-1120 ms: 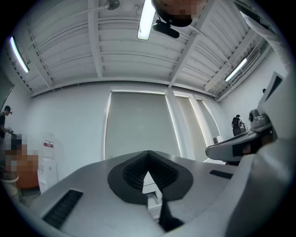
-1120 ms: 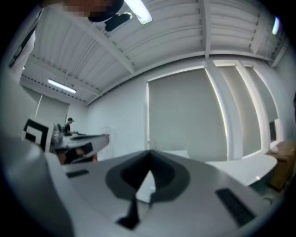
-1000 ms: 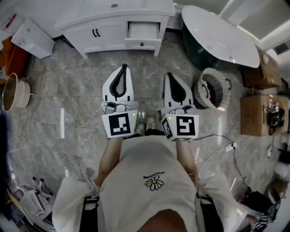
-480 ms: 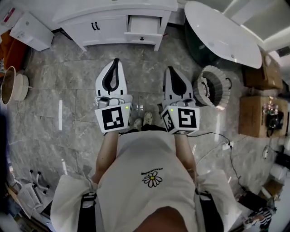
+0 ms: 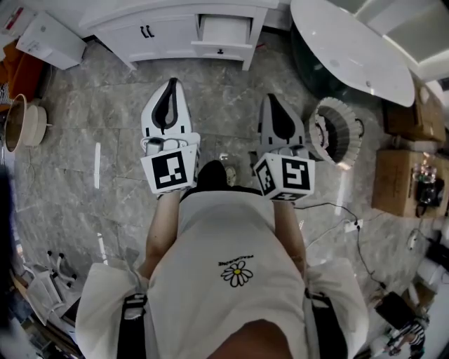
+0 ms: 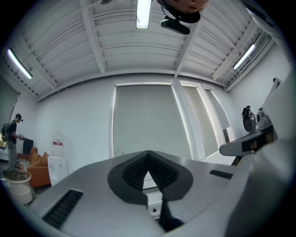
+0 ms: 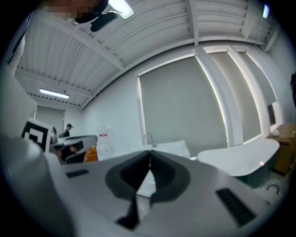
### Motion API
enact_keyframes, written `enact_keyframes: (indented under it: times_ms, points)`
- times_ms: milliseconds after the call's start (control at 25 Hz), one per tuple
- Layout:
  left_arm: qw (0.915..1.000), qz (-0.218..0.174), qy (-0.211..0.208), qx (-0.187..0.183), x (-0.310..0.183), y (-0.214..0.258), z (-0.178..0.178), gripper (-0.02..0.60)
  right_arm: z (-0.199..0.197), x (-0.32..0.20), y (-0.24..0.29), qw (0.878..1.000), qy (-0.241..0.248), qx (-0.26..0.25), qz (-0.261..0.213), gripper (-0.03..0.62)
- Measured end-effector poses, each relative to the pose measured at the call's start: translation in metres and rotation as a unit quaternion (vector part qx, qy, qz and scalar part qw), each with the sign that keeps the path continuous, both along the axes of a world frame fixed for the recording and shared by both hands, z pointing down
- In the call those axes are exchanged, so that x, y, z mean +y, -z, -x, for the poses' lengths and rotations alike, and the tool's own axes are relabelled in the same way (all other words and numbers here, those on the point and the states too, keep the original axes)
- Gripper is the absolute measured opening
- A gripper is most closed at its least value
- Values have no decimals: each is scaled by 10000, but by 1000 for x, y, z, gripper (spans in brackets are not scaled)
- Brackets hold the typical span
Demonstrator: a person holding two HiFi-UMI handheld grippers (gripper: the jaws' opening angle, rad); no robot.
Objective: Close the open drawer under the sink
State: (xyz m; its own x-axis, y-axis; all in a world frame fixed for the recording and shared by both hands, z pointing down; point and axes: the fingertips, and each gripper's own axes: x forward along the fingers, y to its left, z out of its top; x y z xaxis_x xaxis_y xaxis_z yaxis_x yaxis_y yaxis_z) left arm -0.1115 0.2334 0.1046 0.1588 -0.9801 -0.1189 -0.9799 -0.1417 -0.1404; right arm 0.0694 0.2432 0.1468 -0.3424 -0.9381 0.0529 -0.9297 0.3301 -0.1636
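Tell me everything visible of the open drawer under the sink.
The drawer is white, like its cabinet, and sits right of the two doors in the head view. It is pulled out, so its pale inside shows from above; nothing is visible in it. Its front panel carries one small dark knob. Nothing touches it.

Looks along the left gripper [image 6: 148,153]: jaws shut, tips together, nothing gripped. Shows a white cabinet [image 6: 151,183] through the gap below the tips, with a dark knob [image 6: 154,210] lower down. Shows a faucet [image 6: 119,152] just left of the tips, a blind [image 6: 148,115] behind, a lamp [image 6: 143,14] overhead. Far left: person [image 6: 11,139], orange sofa [image 6: 36,162], pail [image 6: 18,184]. Right edge: right gripper [image 6: 240,147].
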Motion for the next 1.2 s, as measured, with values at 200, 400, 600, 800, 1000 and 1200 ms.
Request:
enact_keyframes:
  times_ms: [200,400,600,800,1000,1200]
  points:
    - [10000,-26,-7,-52,-2,-1,-7,20,-4,-3,-5,9999,147,-59,60,28]
    - [10000,-82,-47,-31,-13,2,-18,20,-5,-12,2,9998,162,90,-107,28]
    - [9994,-247,-231,104,-26,5,-28,20,-12,-25,7,9996,-60,116,-268,28]
    - [9989,-126,-286,341,-42,-1,-31,20,-11,-34,4,9993,-56,317,-210,28]
    - [9985,76,-315,436,-70,-15,-24,20,-1,-57,-9,9995,-8,323,-18,28]
    - [9977,200,-334,562,-115,-23,-11,20,12,-94,-6,9987,11,502,-77,28]
